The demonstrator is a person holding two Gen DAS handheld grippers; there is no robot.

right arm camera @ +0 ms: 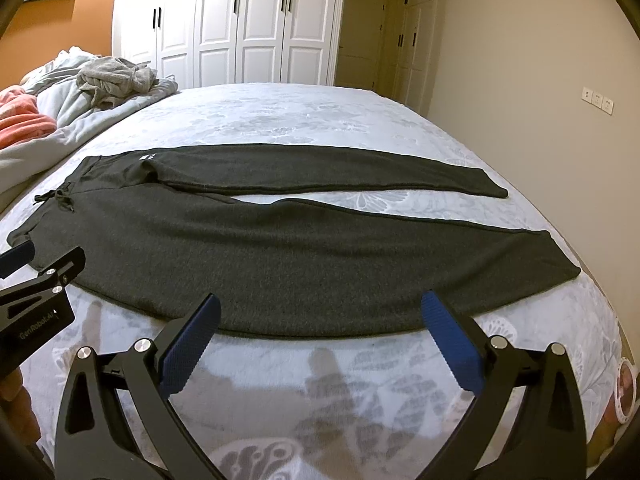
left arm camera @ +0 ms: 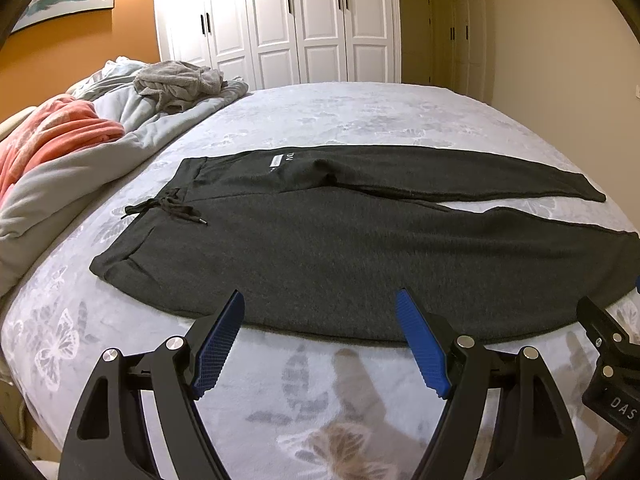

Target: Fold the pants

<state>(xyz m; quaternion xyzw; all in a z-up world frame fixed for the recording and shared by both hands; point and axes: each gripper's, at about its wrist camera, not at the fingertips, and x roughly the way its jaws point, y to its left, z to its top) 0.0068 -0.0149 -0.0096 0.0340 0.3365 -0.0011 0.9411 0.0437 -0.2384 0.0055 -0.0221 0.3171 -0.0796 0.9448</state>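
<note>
Dark grey sweatpants [left arm camera: 320, 240] [right arm camera: 304, 252] lie flat across the bed, waistband and black drawstring [left arm camera: 168, 209] at the left, both legs stretched to the right and spread apart at the cuffs. My left gripper [left arm camera: 320, 300] hovers open over the near hem close to the waist end, nothing between its blue pads. Further along the near leg my right gripper [right arm camera: 320, 304] hangs open too, just above the hem with bare cloth between the fingers. Each gripper shows at the edge of the other's view.
The bed [left arm camera: 340, 120] has a pale butterfly-print cover. A heap of grey and coral bedding [left arm camera: 80, 128] with a grey garment [left arm camera: 180, 80] lies at the left. White wardrobe doors [left arm camera: 280, 20] stand beyond the bed's far edge.
</note>
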